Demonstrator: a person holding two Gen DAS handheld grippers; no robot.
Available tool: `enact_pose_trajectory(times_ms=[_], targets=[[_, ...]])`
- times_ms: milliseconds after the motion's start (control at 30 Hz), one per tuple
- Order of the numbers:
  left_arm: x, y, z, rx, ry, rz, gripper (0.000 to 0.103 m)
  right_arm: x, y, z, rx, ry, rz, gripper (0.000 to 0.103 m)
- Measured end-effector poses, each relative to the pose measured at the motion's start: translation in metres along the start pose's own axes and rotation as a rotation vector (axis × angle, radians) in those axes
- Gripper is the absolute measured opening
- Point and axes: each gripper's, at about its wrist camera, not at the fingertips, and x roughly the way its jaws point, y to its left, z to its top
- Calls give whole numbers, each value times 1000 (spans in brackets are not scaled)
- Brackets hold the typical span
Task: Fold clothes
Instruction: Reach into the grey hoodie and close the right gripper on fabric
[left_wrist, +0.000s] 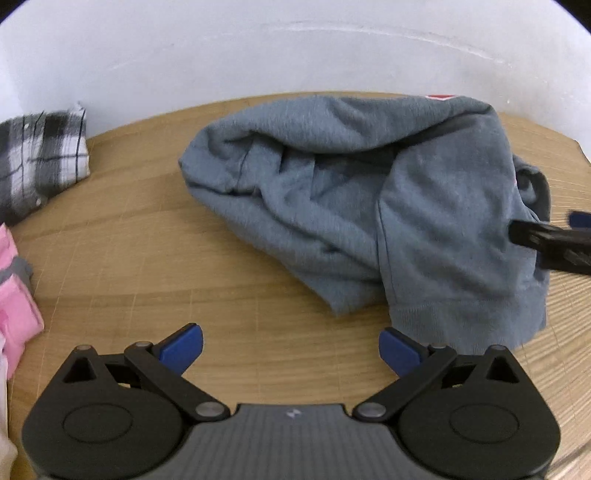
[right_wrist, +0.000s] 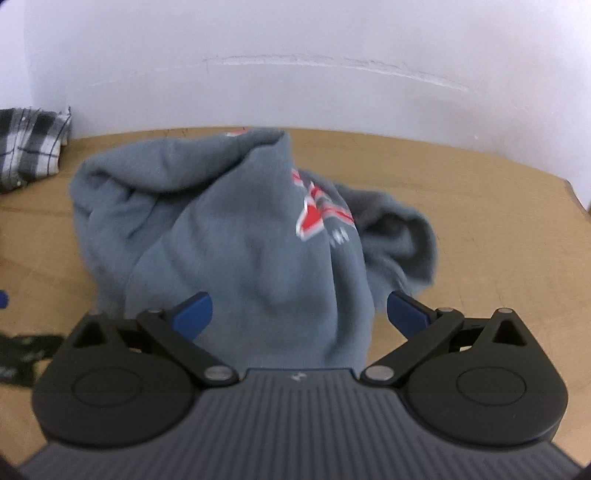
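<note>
Tongs: left gripper (left_wrist: 290, 345) and right gripper (right_wrist: 300, 312) both spread wide, grasping nothing.
Table (left_wrist: 155, 236): carries all.
Sweatshirt (left_wrist: 369, 206): crumpled heap, frame centre to right in left view; long axis upper left to lower right.
Nearer: right gripper, cloth running between its fingers; left stands apart at the hem.
Plaid cloth (left_wrist: 40, 155): upper left, well apart.
</note>
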Motion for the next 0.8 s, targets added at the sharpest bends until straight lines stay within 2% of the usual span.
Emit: enact_pose_trajectory(times_ms=[100,133,167,233,267,300,333,400,567,700,800], targets=[[6,0,7,9,-10,20,103,38,-4,8,12,26,23,103],[9,1,8,7,-7,28,103,51,-4,10,23,42,31,100],[10,2,10,2,-3,34,103,61,-5,10,36,61,39,94],[13,5,12,-8,5,41,103,76,-4,9,51,86,61,71],[13,8,13,-13,9,44,103,79,-4,9,55,94,73,46],[13,11,13,-19,11,48,103,78,-2,9,57,92,87,28],[12,14,12,-25,11,51,103,71,-1,9,53,81,101,21],[8,20,11,-39,10,58,103,50,1,11,19,47,149,17],[-11,35,8,-73,-17,79,103,-27,-5,12,-19,4,440,16],[-38,54,-4,-76,-51,119,103,-88,20,-9,-108,22,703,16],[-57,71,-20,-85,-62,155,103,-108,56,-34,-220,75,812,20]])
